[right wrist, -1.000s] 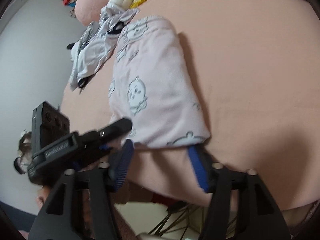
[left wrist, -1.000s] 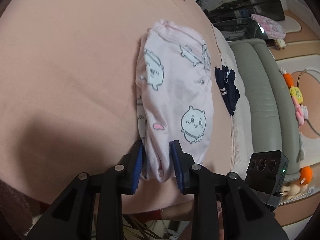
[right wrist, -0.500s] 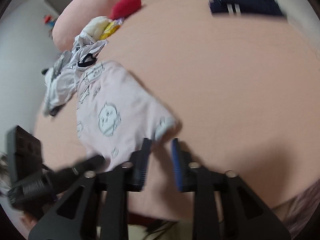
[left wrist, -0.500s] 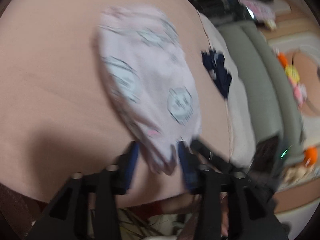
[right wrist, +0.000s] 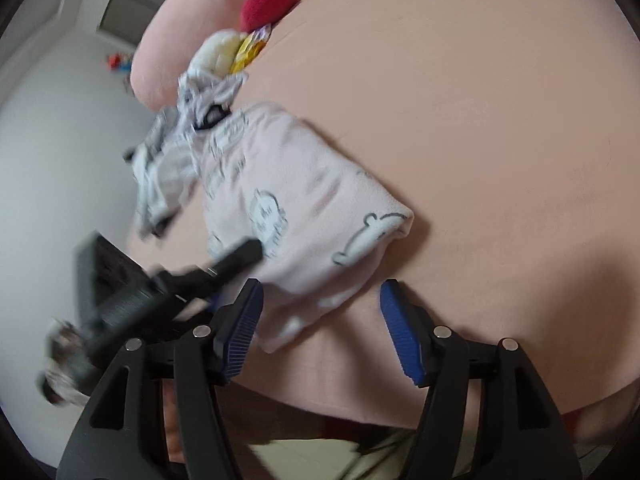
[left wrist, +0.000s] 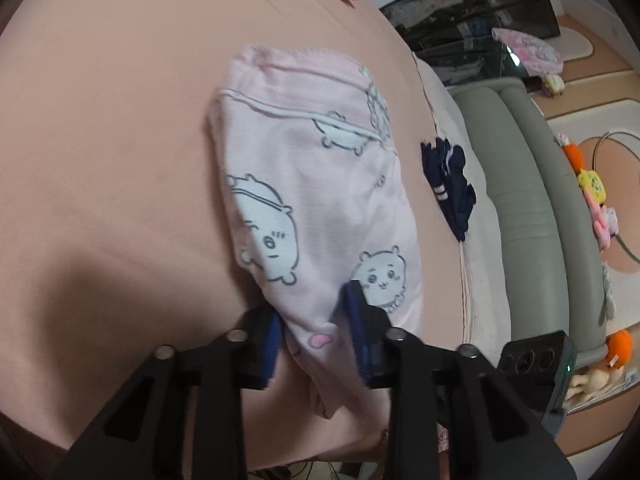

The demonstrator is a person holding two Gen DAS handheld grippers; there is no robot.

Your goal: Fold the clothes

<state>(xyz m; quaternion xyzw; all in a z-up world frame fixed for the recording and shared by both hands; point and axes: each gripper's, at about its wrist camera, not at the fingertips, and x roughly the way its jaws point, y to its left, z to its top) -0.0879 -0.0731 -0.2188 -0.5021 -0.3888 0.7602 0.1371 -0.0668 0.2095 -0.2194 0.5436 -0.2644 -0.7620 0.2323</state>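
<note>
A folded pink garment point(left wrist: 316, 184) printed with white cartoon animals lies on the peach bed sheet point(left wrist: 100, 140). My left gripper point(left wrist: 314, 304) is shut on the garment's near corner, and the cloth fills the gap between its blue pads. In the right wrist view the same pink garment point(right wrist: 288, 208) lies just ahead of my right gripper point(right wrist: 320, 292). That gripper is open wide, with the garment's near edge hanging between its fingertips and touching neither pad. The blurred left gripper point(right wrist: 236, 258) reaches in over the garment from the left.
A navy garment point(left wrist: 448, 184) lies near the bed's right edge. A crumpled grey-white garment point(right wrist: 172, 160) sits beyond the pink one, with a red plush toy point(right wrist: 268, 4) and a pink pillow point(right wrist: 168, 52) behind it. Beside the bed stands a grey sofa point(left wrist: 528, 208), with toys point(left wrist: 592, 188) on the floor.
My right gripper, nearly shut at the garment's corner half a second ago, has opened wide. The left gripper kept its hold while the garment shifted and settled on the sheet.
</note>
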